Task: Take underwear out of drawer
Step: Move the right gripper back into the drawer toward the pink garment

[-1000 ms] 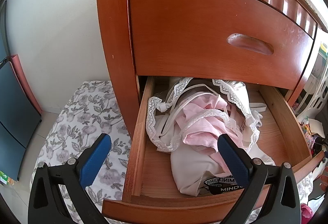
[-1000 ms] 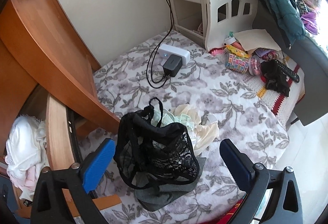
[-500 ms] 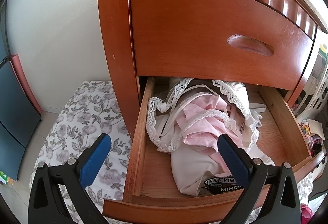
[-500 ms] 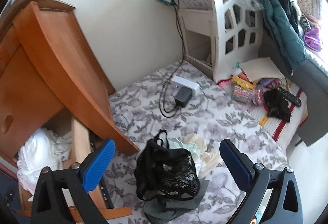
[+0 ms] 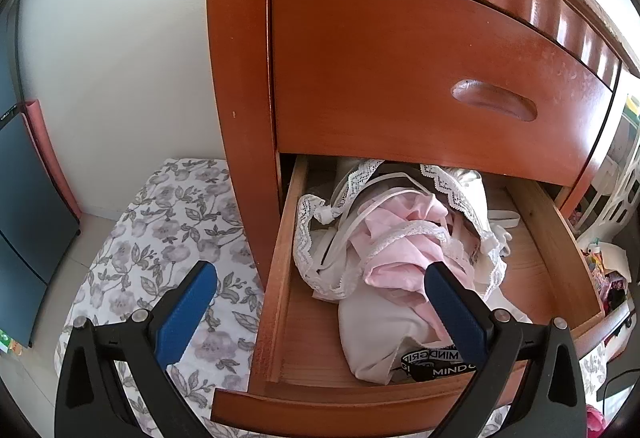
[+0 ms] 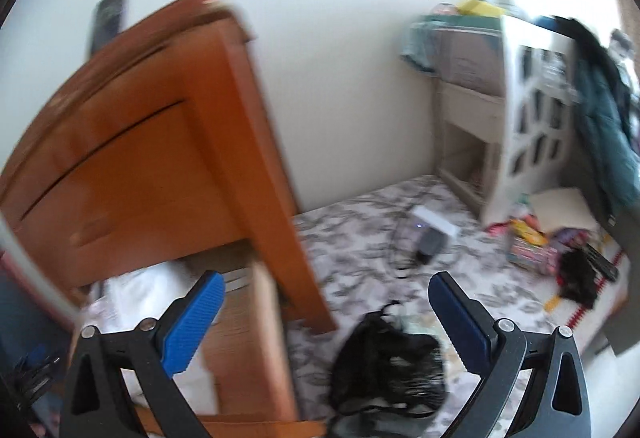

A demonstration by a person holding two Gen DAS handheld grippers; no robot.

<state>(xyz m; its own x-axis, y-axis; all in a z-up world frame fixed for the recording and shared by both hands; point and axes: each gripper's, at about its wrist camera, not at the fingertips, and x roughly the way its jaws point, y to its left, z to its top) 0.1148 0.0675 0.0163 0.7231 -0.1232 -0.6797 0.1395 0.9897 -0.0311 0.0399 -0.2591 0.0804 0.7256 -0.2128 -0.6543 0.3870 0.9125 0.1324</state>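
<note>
— Left gripper (image 5: 320, 302)?
— Mine, jaws wide, empty, level before the open drawer (image 5: 280, 278); underwear (image 5: 392, 258) heaped along its left side.
— Right gripper (image 6: 326, 312)?
— Wide, empty, above the floor.

Before you, the dresser (image 5: 400, 77) is reddish-orange wood; its open drawer (image 5: 280, 278) shows paler brown boards inside. In the drawer lie a pink garment (image 5: 396, 250), white lace-trimmed pieces (image 5: 316, 234) and a beige cloth (image 5: 372, 326) beside a black waistband (image 5: 432, 358) with white lettering. Your left gripper (image 5: 320, 302) has blue-padded fingers (image 5: 184, 314) on black frames; your right gripper (image 6: 324, 306) matches. On the floor, the mat (image 5: 160, 230) is white with grey flowers and leaves, and black lace underwear (image 6: 388, 362) lies on it.
</note>
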